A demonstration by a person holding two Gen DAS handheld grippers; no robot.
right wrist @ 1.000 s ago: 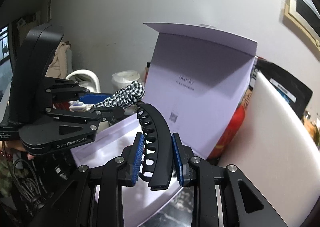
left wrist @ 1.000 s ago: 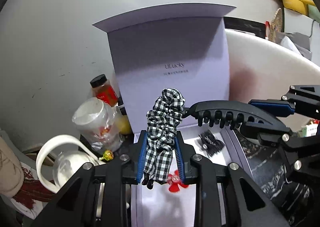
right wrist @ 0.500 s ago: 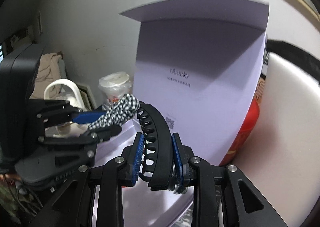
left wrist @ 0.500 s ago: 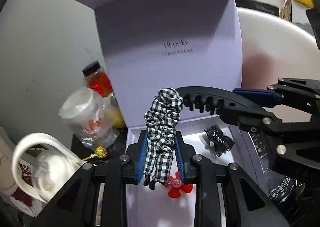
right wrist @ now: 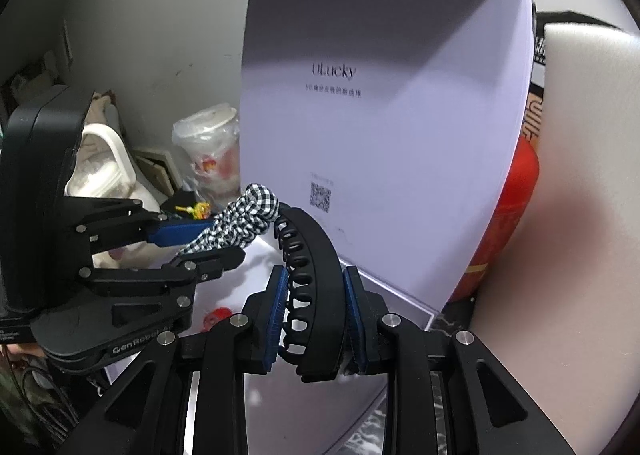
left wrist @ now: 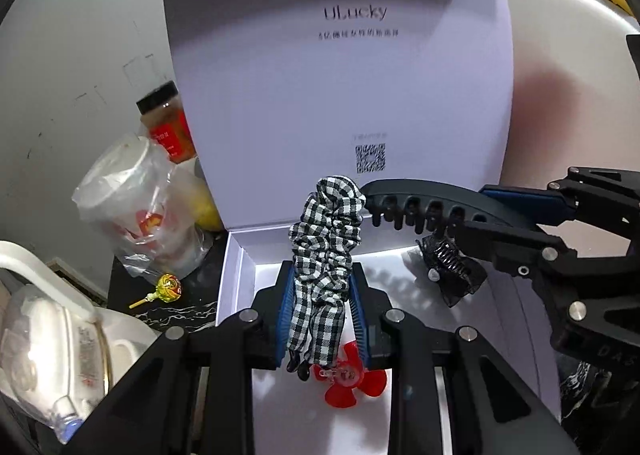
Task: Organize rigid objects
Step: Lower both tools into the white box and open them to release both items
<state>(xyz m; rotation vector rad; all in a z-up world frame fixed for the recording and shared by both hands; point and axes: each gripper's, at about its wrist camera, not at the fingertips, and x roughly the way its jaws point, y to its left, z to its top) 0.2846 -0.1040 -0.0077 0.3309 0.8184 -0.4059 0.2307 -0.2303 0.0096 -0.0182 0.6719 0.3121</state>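
Left wrist view: left gripper [left wrist: 320, 305] clamps a checked scrunchie [left wrist: 326, 255] above the open white box [left wrist: 236, 267], which contains a red clip [left wrist: 352, 379] and a black bow clip [left wrist: 452, 265]. Right wrist view: right gripper [right wrist: 314, 313] clamps a black banana clip [right wrist: 314, 275] over the same box.

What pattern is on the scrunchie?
The scrunchie has a black-and-white check pattern, clearest in the left wrist view.

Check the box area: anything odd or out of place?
One thing: the left gripper is clamped on a checkered fabric scrunchie, a soft item in a rigid-objects sort. The right gripper holds a black banana clip. A red flower clip and black bow clip lie in the open box. Nothing looks spilled or damaged.
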